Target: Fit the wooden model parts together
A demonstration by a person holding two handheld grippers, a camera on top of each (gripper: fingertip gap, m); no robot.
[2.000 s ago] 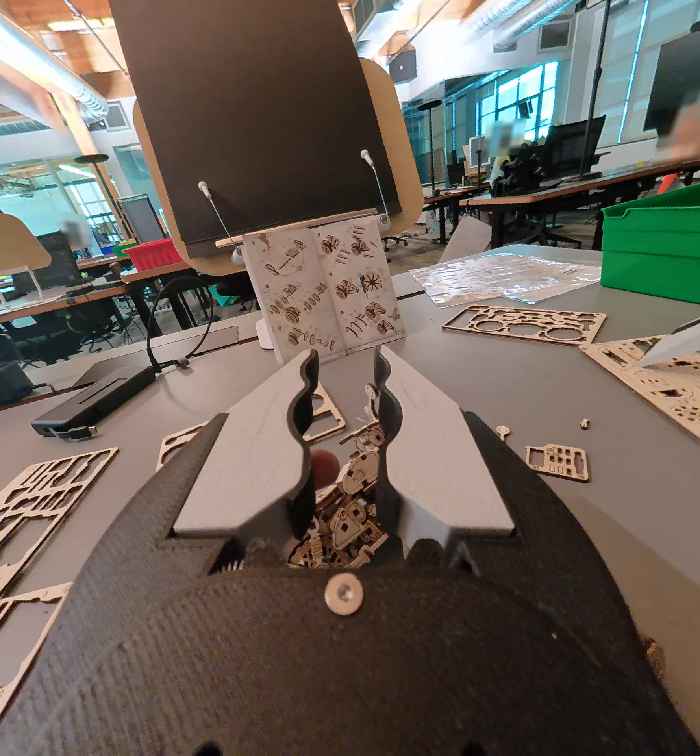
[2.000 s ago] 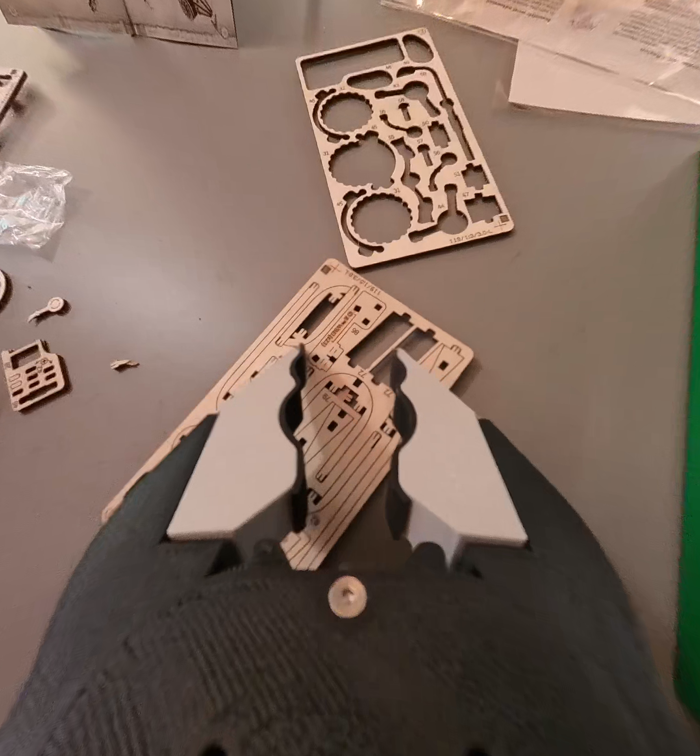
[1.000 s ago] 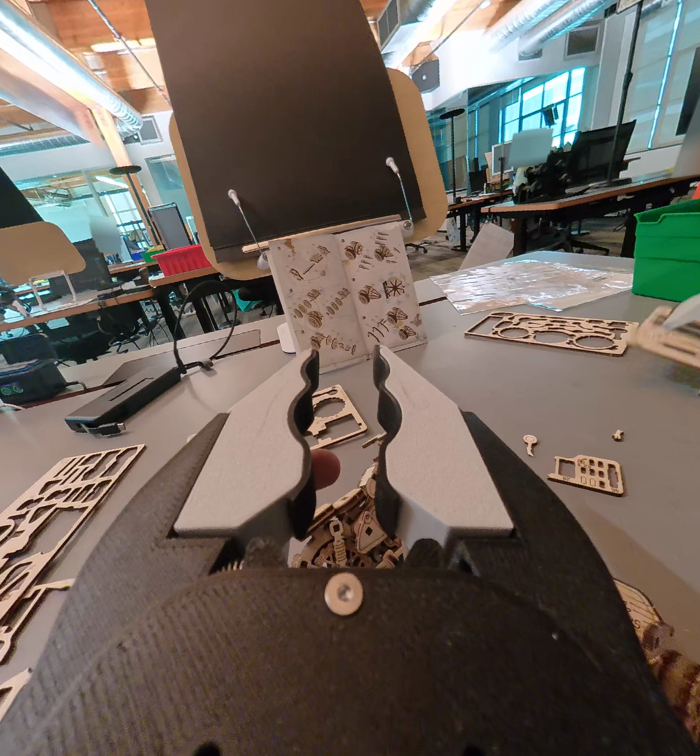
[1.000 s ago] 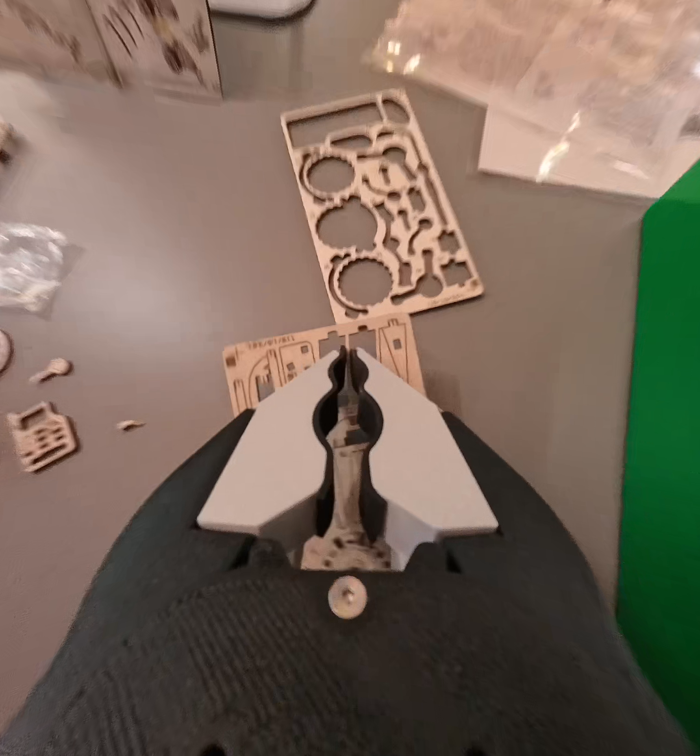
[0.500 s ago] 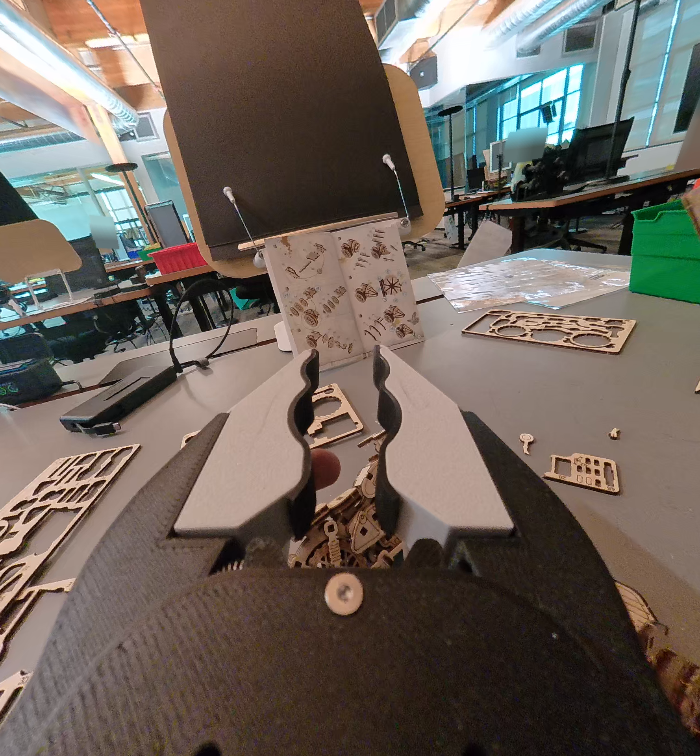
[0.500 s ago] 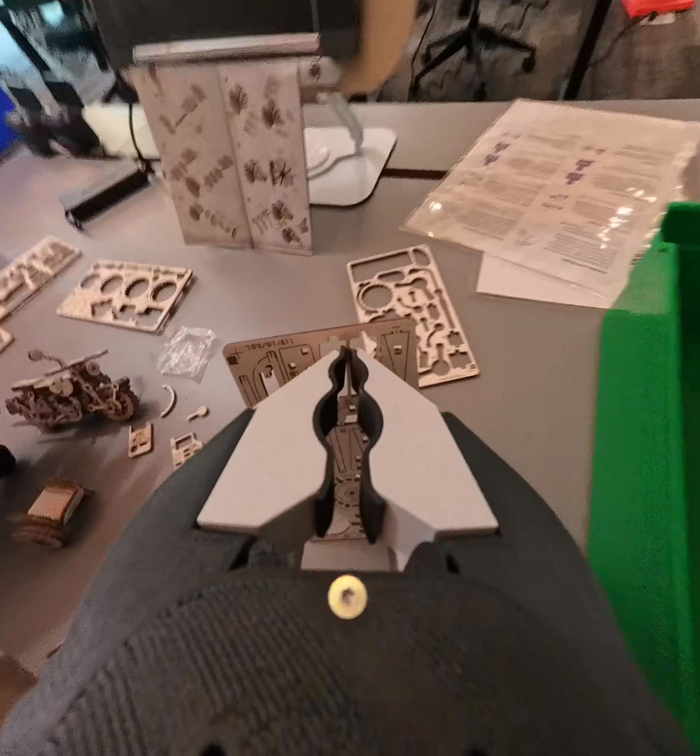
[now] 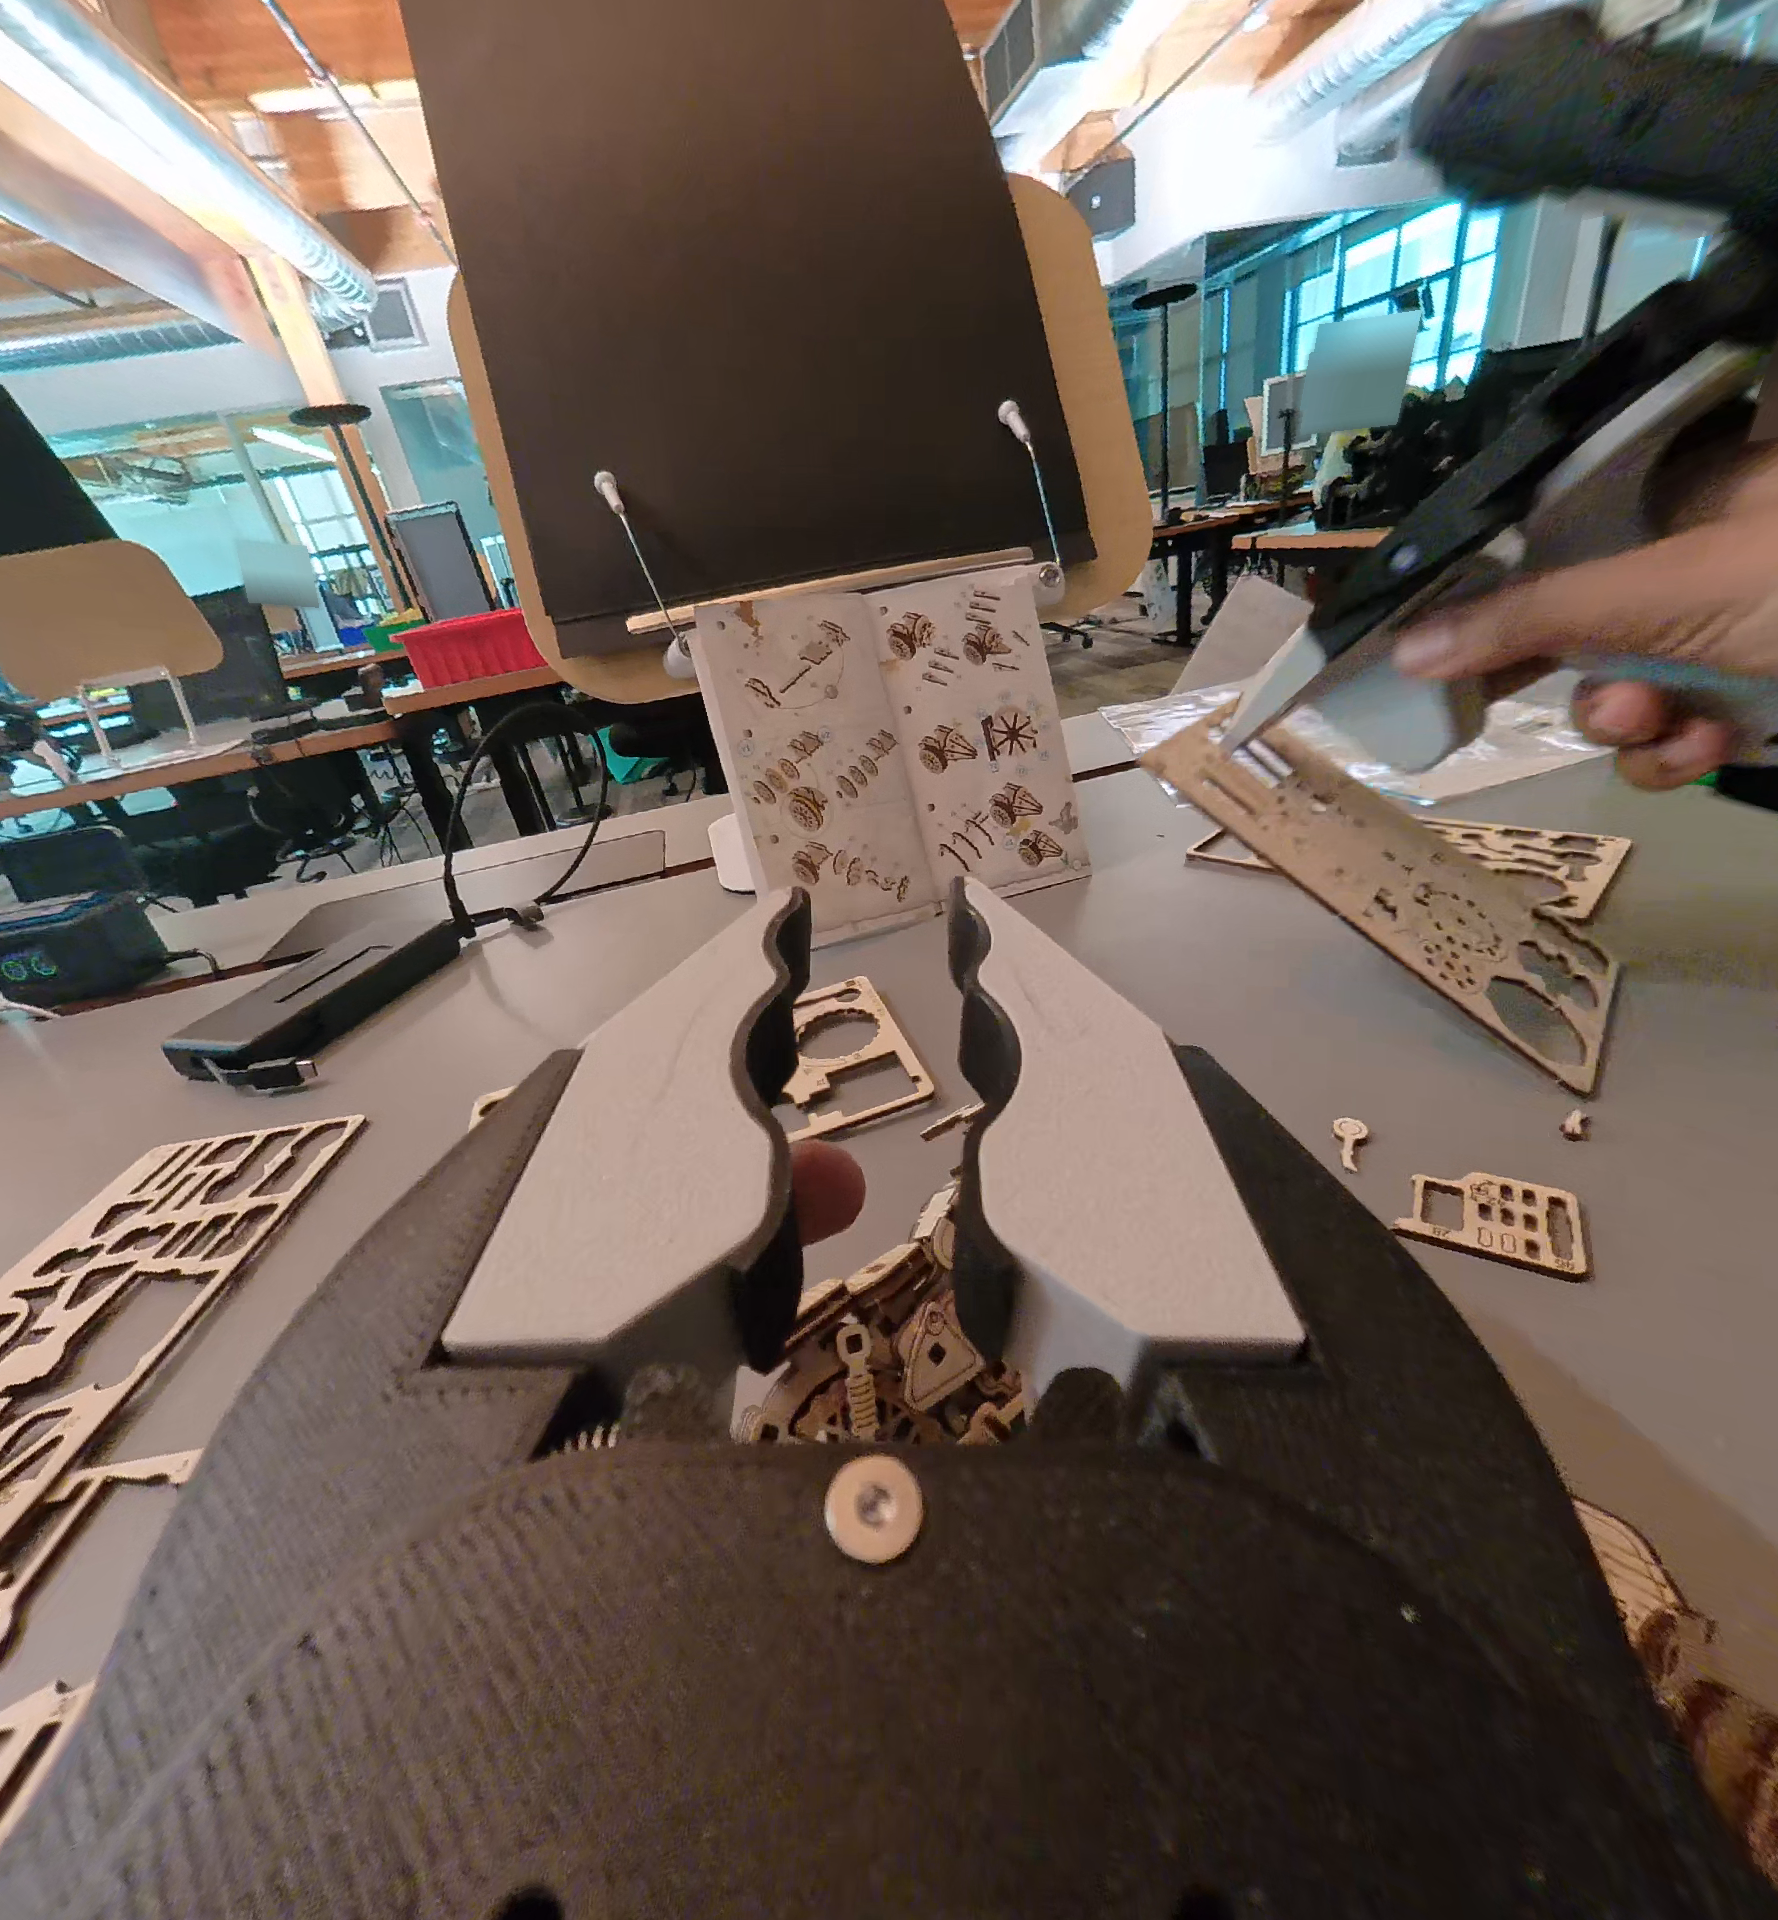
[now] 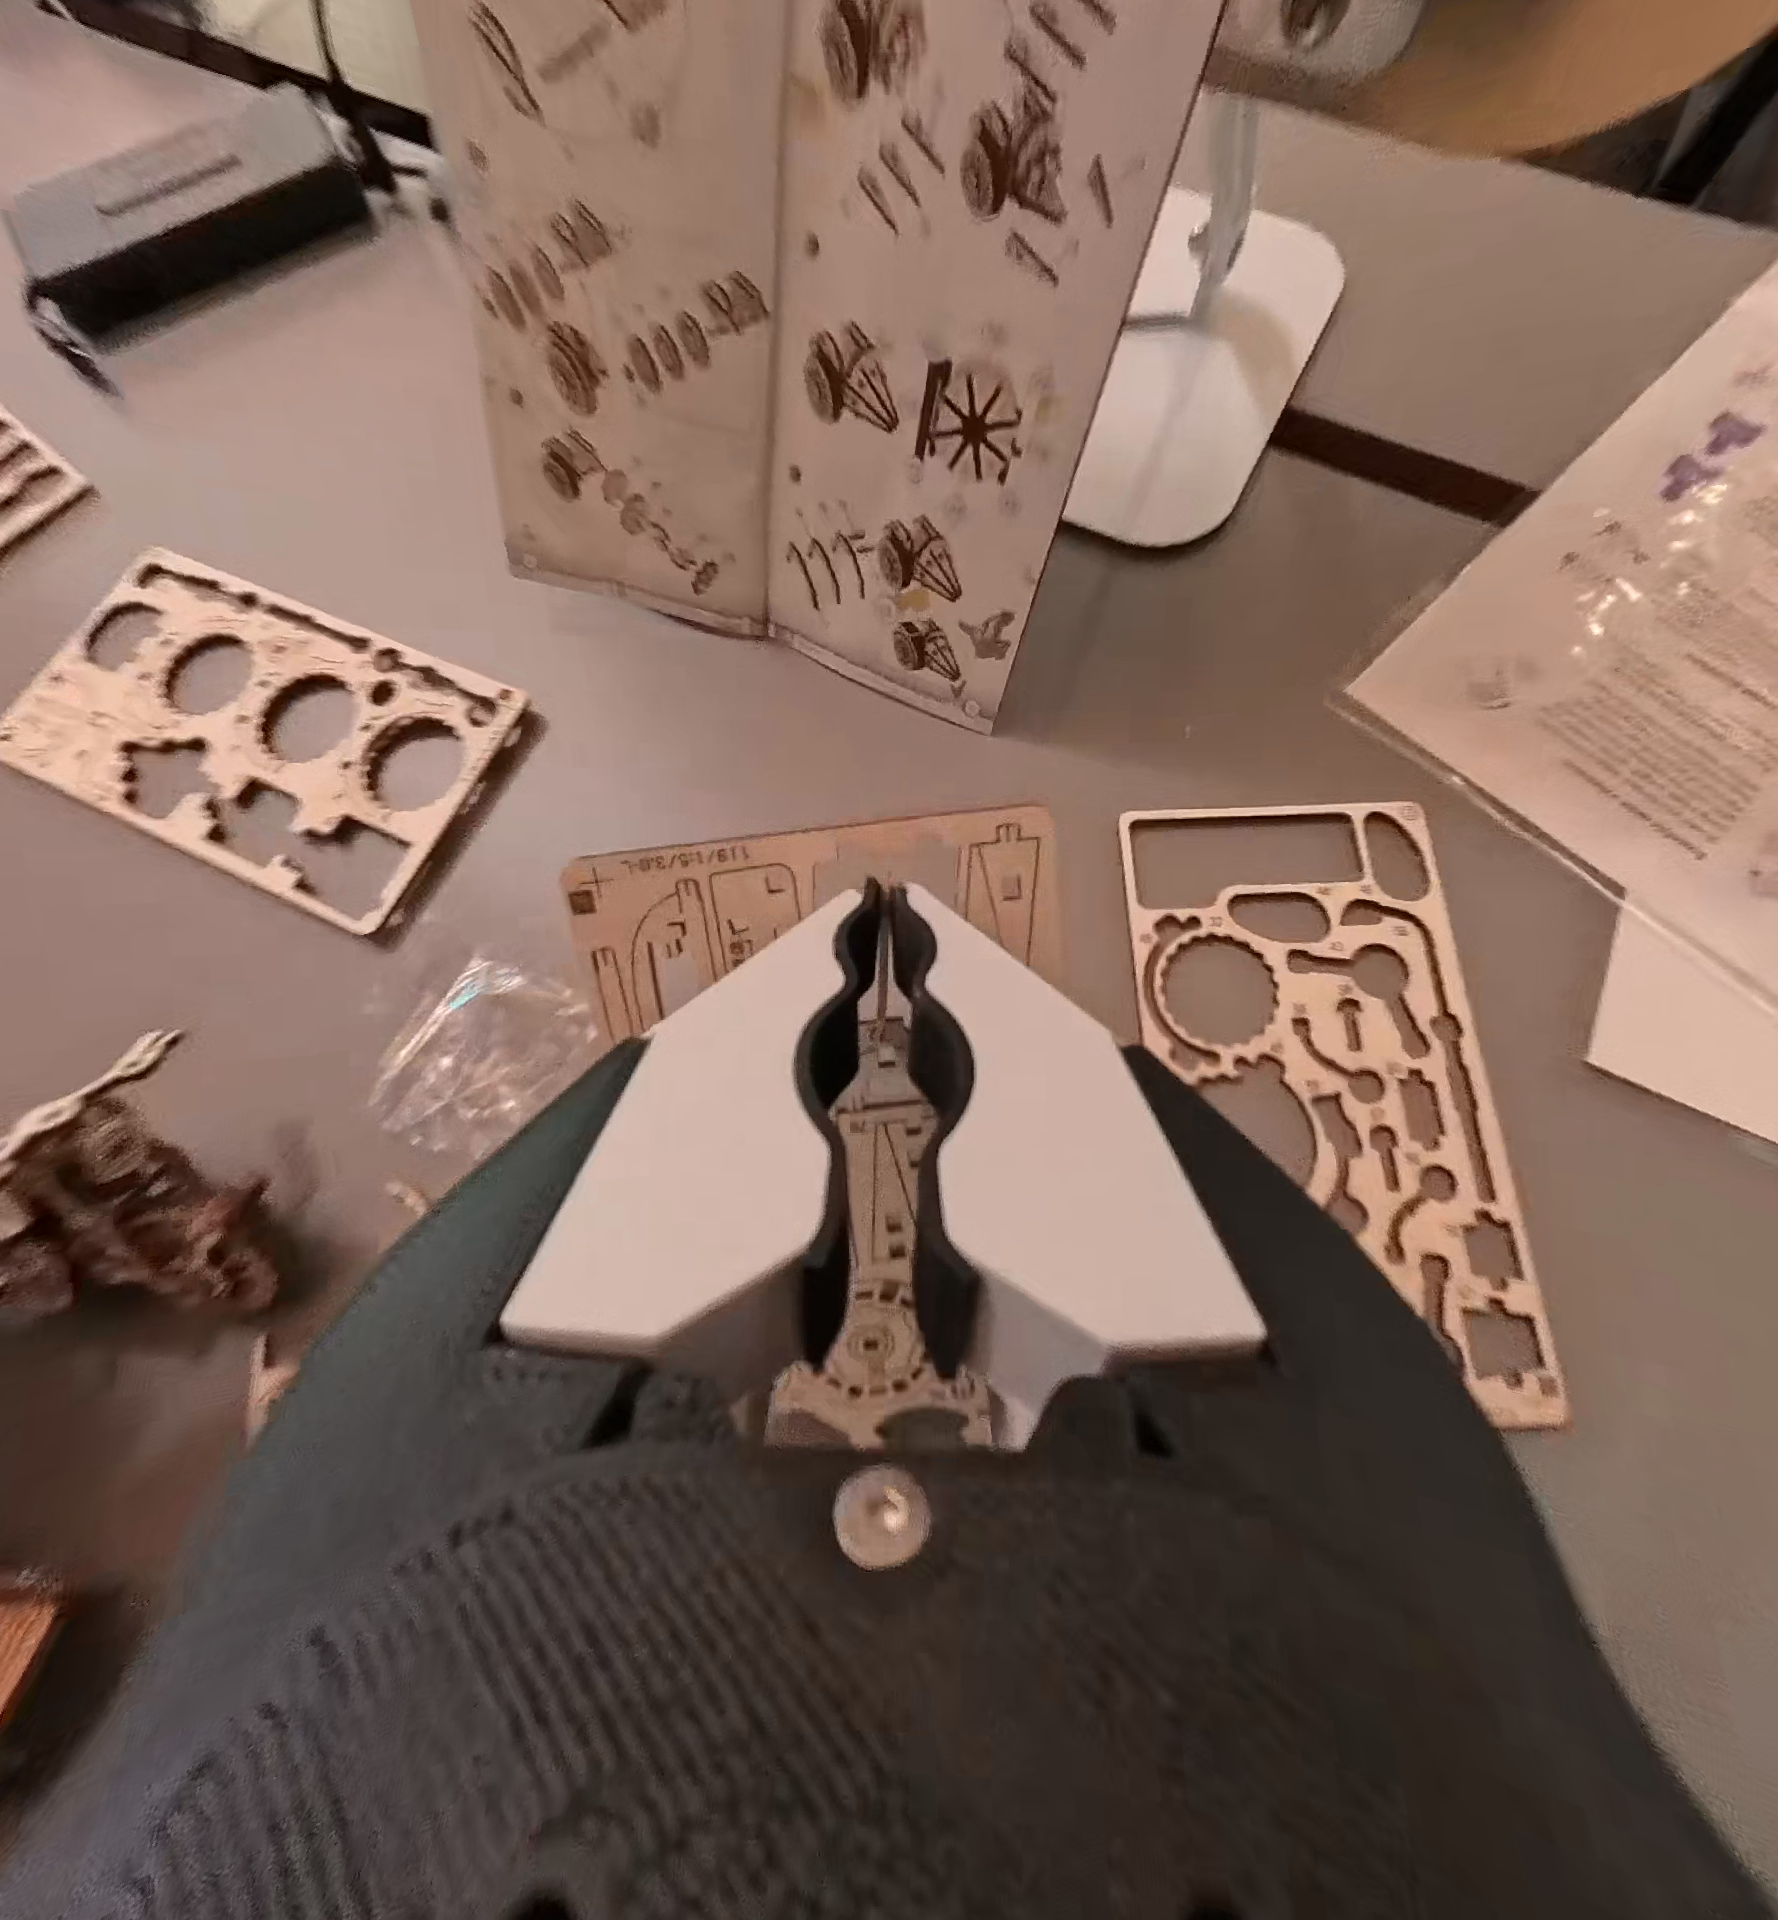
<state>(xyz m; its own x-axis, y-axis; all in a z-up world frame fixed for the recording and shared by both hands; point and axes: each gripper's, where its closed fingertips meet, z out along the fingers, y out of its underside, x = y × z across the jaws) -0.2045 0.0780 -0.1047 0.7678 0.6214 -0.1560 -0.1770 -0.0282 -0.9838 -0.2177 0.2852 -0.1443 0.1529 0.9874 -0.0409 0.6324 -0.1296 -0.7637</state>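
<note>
On a grey surface (image 7: 1280, 1039), punched-out wooden part sheets (image 7: 116, 1236) lie at the far left. The left gripper (image 7: 877, 935) sits low over a partly built wooden model (image 7: 895, 1340), its fingers (image 7: 656, 1164) spread apart with a clear gap; the model shows between them, and whether they touch it cannot be told. A fingertip (image 7: 828, 1190) shows in the gap. Beyond stands an open instruction booklet (image 8: 791, 343), propped against a book stand (image 7: 760, 312). To the right, the right gripper (image 8: 883, 894) is closed tight on a flat wooden sheet (image 8: 646, 914), holding it edge-on and tilted above the surface, with a person's hand (image 7: 1695, 634) around its handle. An emptied sheet (image 8: 1321, 1081) lies flat just beside it.
</note>
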